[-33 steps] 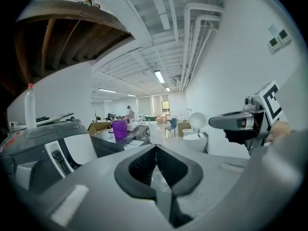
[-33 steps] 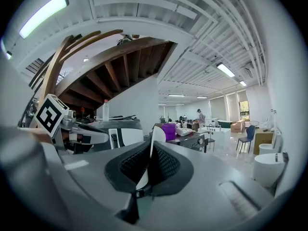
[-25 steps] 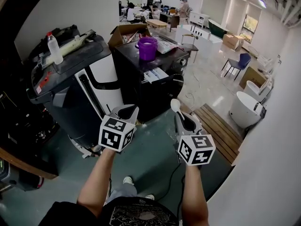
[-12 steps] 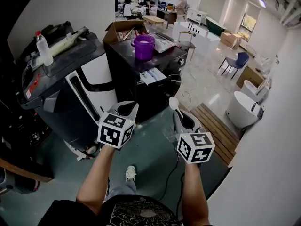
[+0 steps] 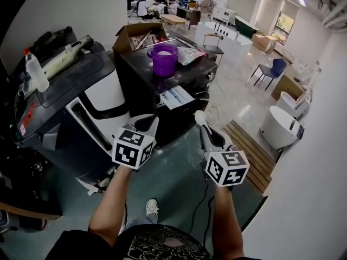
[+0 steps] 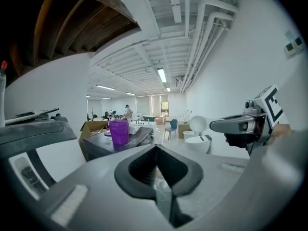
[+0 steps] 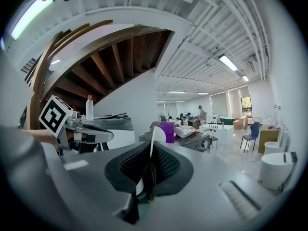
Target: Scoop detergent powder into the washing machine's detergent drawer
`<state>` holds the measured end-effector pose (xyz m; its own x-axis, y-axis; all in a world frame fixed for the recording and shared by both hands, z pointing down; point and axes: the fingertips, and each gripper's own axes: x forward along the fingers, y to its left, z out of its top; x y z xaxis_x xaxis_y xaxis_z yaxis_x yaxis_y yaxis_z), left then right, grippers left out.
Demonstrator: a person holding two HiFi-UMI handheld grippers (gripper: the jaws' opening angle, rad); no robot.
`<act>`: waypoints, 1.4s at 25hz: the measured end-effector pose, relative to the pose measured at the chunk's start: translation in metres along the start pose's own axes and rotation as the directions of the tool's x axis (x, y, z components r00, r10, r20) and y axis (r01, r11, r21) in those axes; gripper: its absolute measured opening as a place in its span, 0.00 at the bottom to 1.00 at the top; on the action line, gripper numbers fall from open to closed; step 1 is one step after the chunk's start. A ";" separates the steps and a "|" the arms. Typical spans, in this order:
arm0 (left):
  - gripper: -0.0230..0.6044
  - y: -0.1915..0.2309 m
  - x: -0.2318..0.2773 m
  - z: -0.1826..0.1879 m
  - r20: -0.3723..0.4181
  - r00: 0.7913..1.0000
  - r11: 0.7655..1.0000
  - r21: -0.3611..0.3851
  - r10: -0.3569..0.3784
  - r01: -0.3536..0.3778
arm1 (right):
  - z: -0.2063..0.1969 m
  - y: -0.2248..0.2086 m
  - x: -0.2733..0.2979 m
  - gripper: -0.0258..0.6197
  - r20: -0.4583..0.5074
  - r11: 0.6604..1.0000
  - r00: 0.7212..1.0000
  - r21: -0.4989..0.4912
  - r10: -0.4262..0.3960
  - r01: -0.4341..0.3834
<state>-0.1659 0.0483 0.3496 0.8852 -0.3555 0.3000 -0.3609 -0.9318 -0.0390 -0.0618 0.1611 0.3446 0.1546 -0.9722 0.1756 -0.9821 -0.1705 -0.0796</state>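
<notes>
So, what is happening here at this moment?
A person faces a black washing machine with a gripper in each hand. The right gripper is shut on a white spoon, held up in the air. The left gripper is shut and empty. A purple tub of powder sits on the machine; no scooping yet.

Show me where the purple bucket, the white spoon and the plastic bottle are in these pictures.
purple bucket (image 5: 164, 62), head view, on its outer wall.
white spoon (image 5: 200, 117), head view, on its bowl.
plastic bottle (image 5: 34, 71), head view, on its body.
</notes>
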 end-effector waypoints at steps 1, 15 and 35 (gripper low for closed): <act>0.04 0.007 0.006 0.001 -0.002 1.000 1.000 -0.003 -0.003 0.003 | 0.002 -0.001 0.008 0.09 0.000 1.000 1.000 0.008 0.000 0.000; 0.04 0.087 0.067 0.005 -0.006 0.998 0.998 -0.024 -0.060 0.060 | 0.011 -0.003 0.101 0.09 -0.041 0.999 0.999 0.035 -0.032 0.033; 0.04 0.125 0.087 0.004 0.003 0.996 0.996 -0.010 -0.084 0.084 | 0.021 0.009 0.148 0.09 -0.024 0.998 0.998 0.017 -0.056 0.056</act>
<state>-0.1332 -0.0993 0.3674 0.9135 -0.2761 0.2989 -0.2880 -0.9576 -0.0043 -0.0457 0.0123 0.3494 0.2065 -0.9571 0.2032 -0.9700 -0.2275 -0.0860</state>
